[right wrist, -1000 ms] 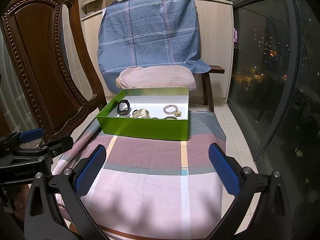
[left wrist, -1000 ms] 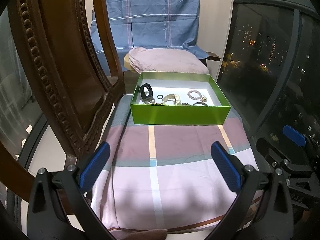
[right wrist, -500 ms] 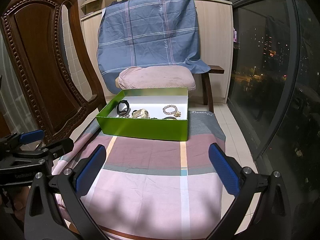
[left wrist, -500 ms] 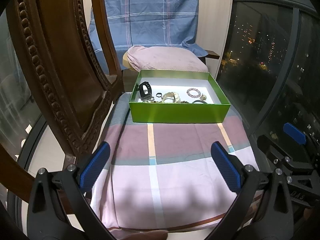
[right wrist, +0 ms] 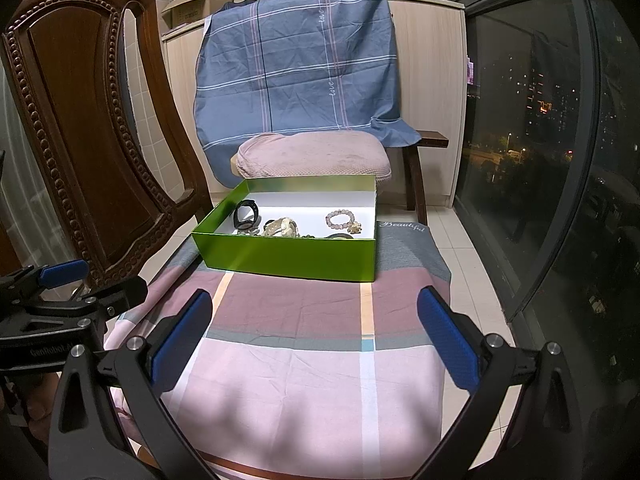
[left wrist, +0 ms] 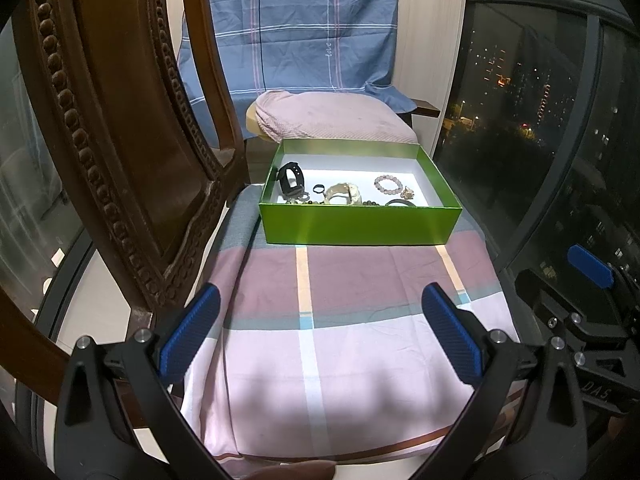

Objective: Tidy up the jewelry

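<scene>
A green box [left wrist: 360, 226] with a white inside sits at the far end of a cloth-covered table [left wrist: 340, 312]; it also shows in the right wrist view [right wrist: 288, 254]. In it lie a black watch band [left wrist: 291, 178], a pink bead bracelet [left wrist: 387, 185], a cream bangle [left wrist: 343, 193], a small dark ring [left wrist: 318, 188] and other pieces. My left gripper [left wrist: 320, 332] is open and empty, well short of the box. My right gripper [right wrist: 316, 340] is open and empty too, also short of it.
A carved wooden chair back [left wrist: 112, 140] stands close on the left, also in the right wrist view [right wrist: 92, 128]. A pink cushion [right wrist: 312, 156] and a blue plaid cloth [right wrist: 296, 68] sit behind the box. Dark windows [right wrist: 560, 160] run along the right.
Both grippers have drifted only slightly; the left view has shifted a little to the left. Nothing was taken hold of or let go.
</scene>
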Tool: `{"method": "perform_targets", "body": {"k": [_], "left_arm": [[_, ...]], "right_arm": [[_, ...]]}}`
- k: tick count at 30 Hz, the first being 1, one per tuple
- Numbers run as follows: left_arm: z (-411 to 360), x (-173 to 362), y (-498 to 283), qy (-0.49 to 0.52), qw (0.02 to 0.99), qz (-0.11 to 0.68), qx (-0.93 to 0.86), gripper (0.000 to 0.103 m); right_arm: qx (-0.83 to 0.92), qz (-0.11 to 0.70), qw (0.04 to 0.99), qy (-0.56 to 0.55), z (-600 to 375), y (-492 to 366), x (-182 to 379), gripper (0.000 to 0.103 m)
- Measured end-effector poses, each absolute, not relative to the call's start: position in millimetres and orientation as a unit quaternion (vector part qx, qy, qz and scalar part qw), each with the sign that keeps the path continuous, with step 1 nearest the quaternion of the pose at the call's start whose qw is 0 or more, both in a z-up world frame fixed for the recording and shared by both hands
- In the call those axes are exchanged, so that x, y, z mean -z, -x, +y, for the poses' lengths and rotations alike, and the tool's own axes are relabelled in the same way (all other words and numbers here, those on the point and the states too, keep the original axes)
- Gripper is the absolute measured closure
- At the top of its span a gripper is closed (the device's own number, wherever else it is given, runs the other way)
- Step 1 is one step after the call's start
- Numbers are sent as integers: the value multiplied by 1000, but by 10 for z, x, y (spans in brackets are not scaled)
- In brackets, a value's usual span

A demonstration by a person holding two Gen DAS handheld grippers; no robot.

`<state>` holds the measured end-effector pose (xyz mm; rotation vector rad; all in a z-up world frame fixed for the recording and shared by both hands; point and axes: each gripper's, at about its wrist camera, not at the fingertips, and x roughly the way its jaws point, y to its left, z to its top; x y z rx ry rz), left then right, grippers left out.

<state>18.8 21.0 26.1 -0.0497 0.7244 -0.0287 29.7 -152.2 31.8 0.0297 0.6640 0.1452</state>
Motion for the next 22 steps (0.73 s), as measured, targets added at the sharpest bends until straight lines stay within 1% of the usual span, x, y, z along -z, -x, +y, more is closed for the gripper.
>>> {"method": "perform_targets", "body": {"k": [22], "left_arm": [[243, -245, -210, 36, 930, 364, 16, 3]], "right_arm": [[-70, 326, 943, -14, -1517, -294, -318, 3]]}}
